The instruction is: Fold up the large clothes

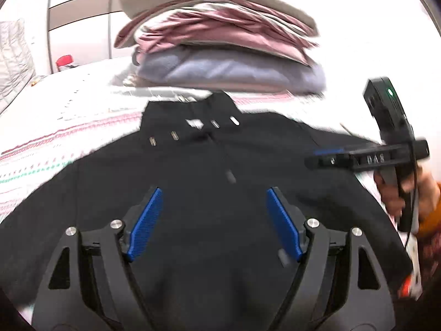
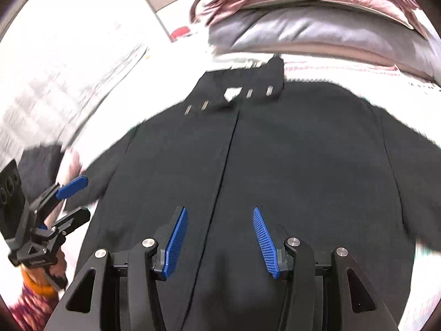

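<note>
A: What does the left wrist view show?
B: The left gripper [image 1: 213, 201] hangs with its jaws spread, holding nothing, over a black jacket [image 1: 193, 193] lying flat on the bed [image 1: 55, 127], collar toward a stack of folded clothes [image 1: 220, 41] at the far edge.
A: And the right wrist view?
B: The right gripper [image 2: 220, 220], parted and empty, hovers above the jacket's front seam; the left one is open near the sleeve.
</note>
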### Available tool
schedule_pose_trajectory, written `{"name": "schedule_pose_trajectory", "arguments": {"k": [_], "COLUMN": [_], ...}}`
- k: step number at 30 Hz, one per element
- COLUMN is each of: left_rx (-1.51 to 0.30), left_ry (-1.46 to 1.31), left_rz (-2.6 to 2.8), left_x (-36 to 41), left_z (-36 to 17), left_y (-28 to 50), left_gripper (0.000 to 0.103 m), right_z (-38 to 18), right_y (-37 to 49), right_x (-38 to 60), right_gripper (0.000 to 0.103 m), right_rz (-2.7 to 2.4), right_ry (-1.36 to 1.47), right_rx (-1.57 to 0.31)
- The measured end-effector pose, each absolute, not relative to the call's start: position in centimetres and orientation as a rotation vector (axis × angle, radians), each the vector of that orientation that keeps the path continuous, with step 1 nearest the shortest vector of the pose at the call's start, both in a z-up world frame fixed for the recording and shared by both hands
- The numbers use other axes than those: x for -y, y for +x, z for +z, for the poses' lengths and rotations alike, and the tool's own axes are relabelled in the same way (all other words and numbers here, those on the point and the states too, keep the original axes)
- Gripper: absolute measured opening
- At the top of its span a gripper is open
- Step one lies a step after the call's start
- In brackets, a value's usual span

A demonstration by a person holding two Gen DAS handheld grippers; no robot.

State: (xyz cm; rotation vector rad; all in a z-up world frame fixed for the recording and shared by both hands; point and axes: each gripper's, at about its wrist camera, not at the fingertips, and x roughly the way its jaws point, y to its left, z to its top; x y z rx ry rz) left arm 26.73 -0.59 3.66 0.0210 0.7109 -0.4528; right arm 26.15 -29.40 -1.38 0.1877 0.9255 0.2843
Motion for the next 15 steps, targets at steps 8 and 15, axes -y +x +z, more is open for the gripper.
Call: {"name": "schedule_pose_trajectory", "arguments": {"k": [8, 15], "left_rx": [-0.676, -0.716], "left_ry": [-0.127, -0.299], "left_rz": [-0.361, -0.445], "left_x": [2.1, -0.5], "left_z": [-4.9, -6.9], "left_y": [37.5, 38.2], "left_gripper": [0.078, 0.078], "right_z": [-5.0, -7.8], "right_y": [42.3, 50.6], "right_x": [33.0, 34.0], "right_gripper": [0.050, 0.023], "right_rz": [0.214, 0.288], "right_ry": [0.341, 0.522], "right_rx": [-0.889, -0.782]}}
